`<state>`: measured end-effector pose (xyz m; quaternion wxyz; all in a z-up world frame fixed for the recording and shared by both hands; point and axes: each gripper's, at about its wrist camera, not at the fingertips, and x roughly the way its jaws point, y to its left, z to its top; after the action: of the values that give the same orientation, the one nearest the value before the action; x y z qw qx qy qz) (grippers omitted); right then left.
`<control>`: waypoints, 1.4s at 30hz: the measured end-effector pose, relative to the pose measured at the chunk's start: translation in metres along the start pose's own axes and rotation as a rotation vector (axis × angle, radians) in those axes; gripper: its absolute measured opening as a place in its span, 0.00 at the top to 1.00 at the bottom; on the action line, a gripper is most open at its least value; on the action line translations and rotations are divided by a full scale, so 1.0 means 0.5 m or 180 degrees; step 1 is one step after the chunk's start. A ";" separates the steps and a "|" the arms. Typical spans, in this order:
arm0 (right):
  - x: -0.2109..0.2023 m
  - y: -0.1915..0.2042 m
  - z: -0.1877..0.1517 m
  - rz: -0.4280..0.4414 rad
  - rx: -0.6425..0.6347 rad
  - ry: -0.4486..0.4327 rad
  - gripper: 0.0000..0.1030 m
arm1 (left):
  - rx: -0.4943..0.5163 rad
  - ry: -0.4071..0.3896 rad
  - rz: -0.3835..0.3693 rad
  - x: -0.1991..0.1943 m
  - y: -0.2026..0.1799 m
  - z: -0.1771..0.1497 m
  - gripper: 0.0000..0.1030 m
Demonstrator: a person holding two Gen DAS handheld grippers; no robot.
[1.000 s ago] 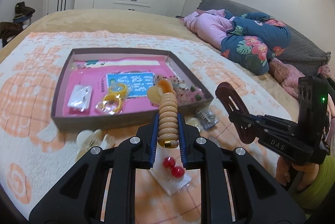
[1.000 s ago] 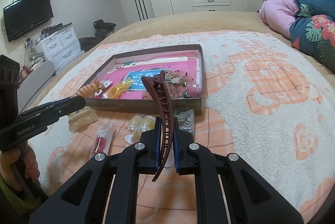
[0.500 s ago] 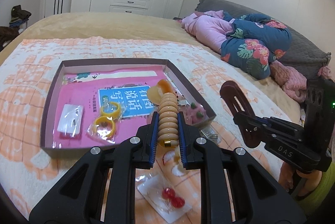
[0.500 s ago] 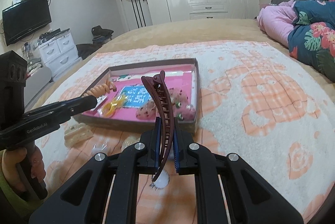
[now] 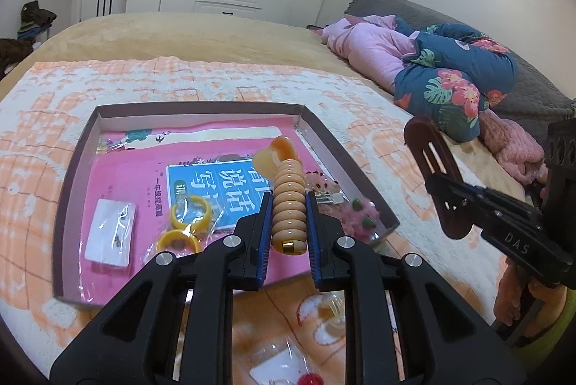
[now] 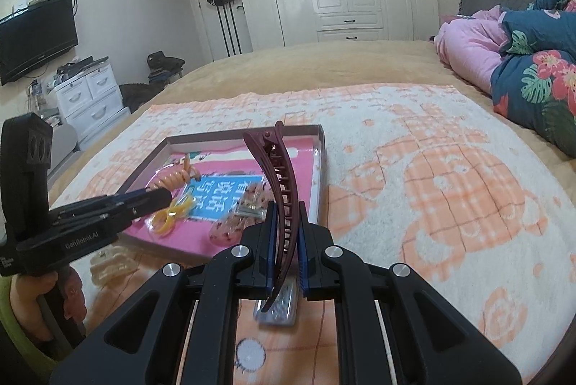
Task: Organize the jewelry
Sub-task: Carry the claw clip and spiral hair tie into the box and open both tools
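Observation:
My left gripper (image 5: 288, 226) is shut on a peach spiral hair tie (image 5: 288, 201) and holds it over the near edge of the shallow box (image 5: 75, 162). My right gripper (image 6: 286, 237) is shut on a maroon banana hair clip (image 6: 279, 187), held upright just before the box's near right corner (image 6: 318, 176). The box has a pink base and holds yellow rings in a bag (image 5: 185, 223), a white earring card (image 5: 111, 234) and pink speckled clips (image 6: 234, 223). Each gripper shows in the other's view, the right (image 5: 453, 194) and the left (image 6: 151, 199).
The box lies on an orange and white blanket (image 6: 450, 187) on a bed. Loose items lie in front of the box: a cream claw clip (image 6: 109, 264), a bagged silver clip (image 6: 280, 306), a bag with red beads (image 5: 306, 374). Pink and blue floral bedding (image 5: 442, 79) is piled at the right.
Both grippers have risen and moved forward toward the box with their items still held. The left hair tie now hangs over the box's near edge.

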<state>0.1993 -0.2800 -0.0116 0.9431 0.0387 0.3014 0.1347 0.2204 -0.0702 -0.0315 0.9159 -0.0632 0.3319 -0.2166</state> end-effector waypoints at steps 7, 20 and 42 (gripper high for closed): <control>0.049 0.009 0.027 -0.0004 -0.0060 0.0043 0.90 | 0.0016 0.0043 0.0051 0.029 0.008 0.001 0.89; 0.173 0.020 0.042 0.0038 -0.0078 0.0345 0.90 | 0.0016 0.0110 0.0093 0.054 0.018 -0.006 0.89; 0.216 0.018 0.030 -0.0007 -0.0069 0.0491 0.68 | -0.0127 0.0006 0.0082 0.016 0.032 -0.008 0.83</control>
<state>0.2904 -0.2412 -0.0582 0.9176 0.0177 0.3718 0.1394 0.2293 -0.0593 -0.0434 0.9168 -0.0769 0.3379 -0.1983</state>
